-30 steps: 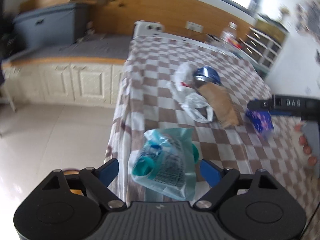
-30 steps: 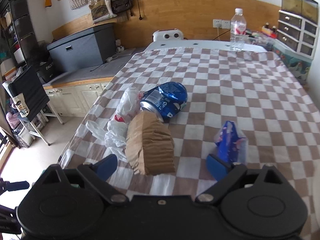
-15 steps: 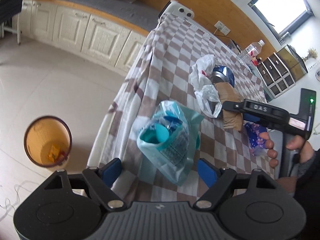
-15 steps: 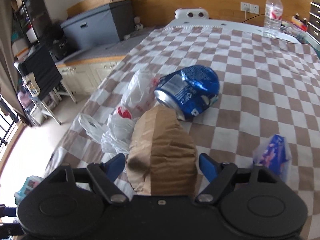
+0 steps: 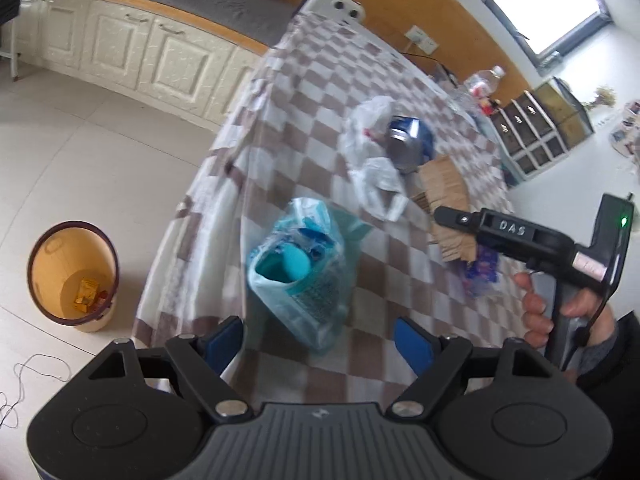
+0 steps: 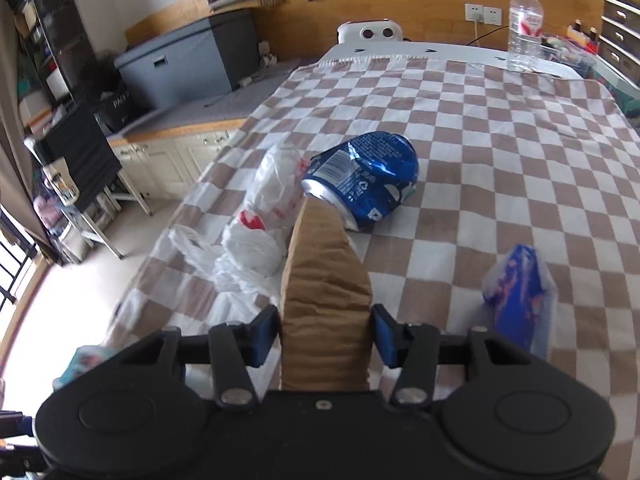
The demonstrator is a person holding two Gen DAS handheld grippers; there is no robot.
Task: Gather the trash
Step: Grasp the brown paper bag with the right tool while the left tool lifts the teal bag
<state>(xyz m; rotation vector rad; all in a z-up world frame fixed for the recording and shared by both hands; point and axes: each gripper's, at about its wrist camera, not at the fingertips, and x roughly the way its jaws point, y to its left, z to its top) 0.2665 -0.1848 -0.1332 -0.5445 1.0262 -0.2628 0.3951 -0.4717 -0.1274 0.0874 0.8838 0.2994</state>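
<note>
Trash lies scattered over a worktop point(image 6: 520, 152) covered in a brown-and-white checked cloth. The right claw point(image 6: 325, 334) points down at a slant over the near part of the worktop, and its jaws have just been closing around a crumpled brown paper bag point(image 6: 326, 288); the blue pads point(image 6: 385, 336) sit right at the bag's two sides, and contact looks made though I cannot be fully sure. In the left wrist view the same claw point(image 5: 440, 214) reaches across from the right, with a hand point(image 5: 560, 312) wrapped round its black handle and a dark sleeve behind it.

The left claw point(image 5: 320, 344) tilts down near the worktop's near left edge. Its jaws stand apart, having narrowed slightly, with a pale teal plastic bag of rubbish point(image 5: 304, 276) lying ahead between the pads point(image 5: 412, 344) but untouched by them.

Beyond the paper bag lie a dented blue drinks can point(image 6: 360, 178) on its side, touching the bag's far tip, and crumpled white plastic bags point(image 6: 256, 236) toward the left edge. A small blue patterned wrapper point(image 6: 520, 292) lies to the right, apart from the bag. On the floor left of the worktop stands a round orange waste bin point(image 5: 72, 276) with a few scraps inside.
</note>
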